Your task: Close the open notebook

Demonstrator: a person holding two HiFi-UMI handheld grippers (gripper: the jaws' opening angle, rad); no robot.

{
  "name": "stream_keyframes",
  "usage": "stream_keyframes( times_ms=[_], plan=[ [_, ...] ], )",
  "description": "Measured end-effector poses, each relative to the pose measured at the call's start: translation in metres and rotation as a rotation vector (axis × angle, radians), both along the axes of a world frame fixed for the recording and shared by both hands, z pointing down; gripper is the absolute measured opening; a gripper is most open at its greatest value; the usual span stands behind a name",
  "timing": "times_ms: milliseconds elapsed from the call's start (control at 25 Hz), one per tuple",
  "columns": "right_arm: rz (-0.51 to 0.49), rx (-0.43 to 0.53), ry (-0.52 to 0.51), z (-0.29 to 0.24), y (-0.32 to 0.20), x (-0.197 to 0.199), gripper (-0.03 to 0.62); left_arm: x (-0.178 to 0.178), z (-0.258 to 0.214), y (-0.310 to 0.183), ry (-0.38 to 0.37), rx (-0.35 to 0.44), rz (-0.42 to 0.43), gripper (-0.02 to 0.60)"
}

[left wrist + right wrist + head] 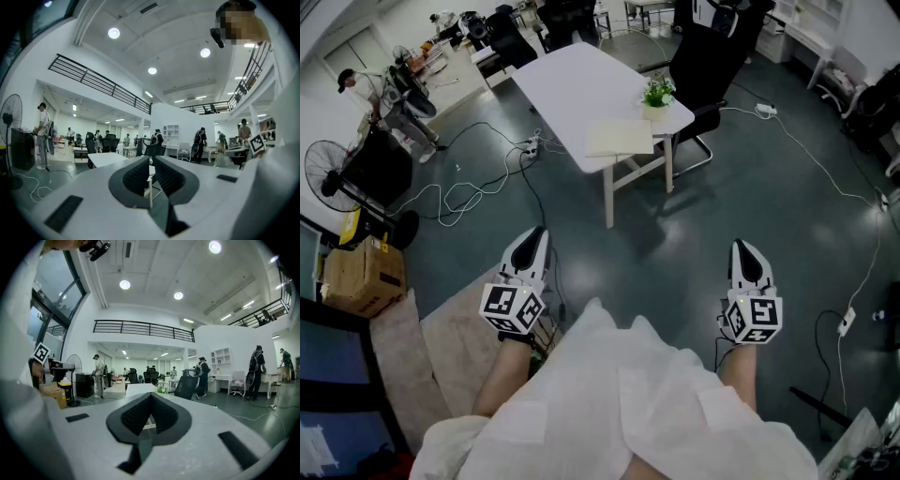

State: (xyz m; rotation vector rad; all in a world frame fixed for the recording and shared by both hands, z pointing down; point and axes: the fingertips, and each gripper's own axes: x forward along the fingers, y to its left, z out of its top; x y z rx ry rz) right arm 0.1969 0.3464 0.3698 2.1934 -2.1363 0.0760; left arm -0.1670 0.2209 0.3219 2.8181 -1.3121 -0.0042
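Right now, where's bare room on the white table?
Free: the table's far and left stretch, beyond the notebook. Crowded: the near right corner, notebook at the edge, potted plant beside it, black chair behind.

**Three cameras, one white surface ahead**

My head camera looks steeply down past my left gripper (pixel 533 236) and right gripper (pixel 742 247). The white surface (pixel 572 84) stands well ahead across the floor. Each gripper camera sits close behind its own fingers (pixel 136 177), facing level into the hall. All three views share that surface.
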Motion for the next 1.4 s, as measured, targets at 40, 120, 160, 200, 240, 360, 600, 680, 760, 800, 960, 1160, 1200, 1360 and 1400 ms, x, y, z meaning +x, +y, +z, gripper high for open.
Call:
stream_keyframes(
  times_ms=[40, 120, 160, 200, 240, 360, 600, 680, 760, 800, 960, 1160, 1200, 1360, 1400],
  plan=[
    [-0.001, -0.002, 0.003, 0.000, 0.001, -0.001, 0.002, -0.001, 0.001, 0.001, 0.000, -0.003, 0.002, 0.034],
    [-0.001, -0.004, 0.009, 0.000, 0.002, -0.004, 0.002, -0.003, 0.002, 0.002, 0.001, -0.009, 0.003, 0.034],
    [-0.001, -0.005, 0.011, -0.001, 0.002, -0.004, 0.002, -0.004, 0.003, 0.003, 0.003, -0.011, 0.003, 0.034],
    [0.000, -0.006, 0.013, -0.001, 0.002, -0.005, 0.002, -0.005, 0.003, 0.003, 0.006, -0.012, 0.002, 0.034],
    [0.000, -0.006, 0.015, -0.001, 0.001, -0.005, 0.002, -0.006, 0.003, 0.002, 0.010, -0.014, 0.002, 0.034],
    [0.000, -0.009, 0.016, -0.002, 0.002, -0.007, 0.002, -0.009, 0.003, 0.003, 0.017, -0.019, 0.001, 0.034],
    [-0.025, 0.002, 0.013, 0.000, 0.007, -0.014, 0.003, -0.010, 0.012, 0.010, 0.000, -0.036, 0.007, 0.034],
    [-0.034, -0.002, 0.023, 0.000, 0.005, -0.016, 0.005, -0.012, 0.015, 0.009, -0.005, -0.046, 0.005, 0.034],
    [-0.043, -0.014, 0.050, 0.001, 0.003, -0.017, 0.005, -0.014, 0.018, 0.007, -0.005, -0.055, -0.001, 0.034],
    [-0.045, -0.018, 0.064, 0.002, 0.002, -0.017, 0.005, -0.014, 0.018, 0.006, -0.004, -0.058, -0.003, 0.034],
    [-0.045, -0.022, 0.072, 0.006, 0.003, -0.014, 0.005, -0.013, 0.021, 0.007, -0.006, -0.060, -0.008, 0.034],
    [-0.038, -0.019, 0.078, 0.004, 0.006, -0.007, 0.005, -0.011, 0.018, 0.010, -0.013, -0.057, -0.013, 0.034],
    [-0.038, -0.018, 0.077, 0.004, 0.005, -0.006, 0.005, -0.011, 0.018, 0.010, -0.015, -0.058, -0.014, 0.034],
    [-0.031, -0.020, 0.074, 0.004, 0.007, -0.001, 0.005, -0.009, 0.017, 0.011, -0.020, -0.060, -0.015, 0.034],
    [-0.031, -0.022, 0.074, 0.004, 0.008, -0.001, 0.005, -0.008, 0.017, 0.012, -0.022, -0.060, -0.013, 0.034]
  ],
)
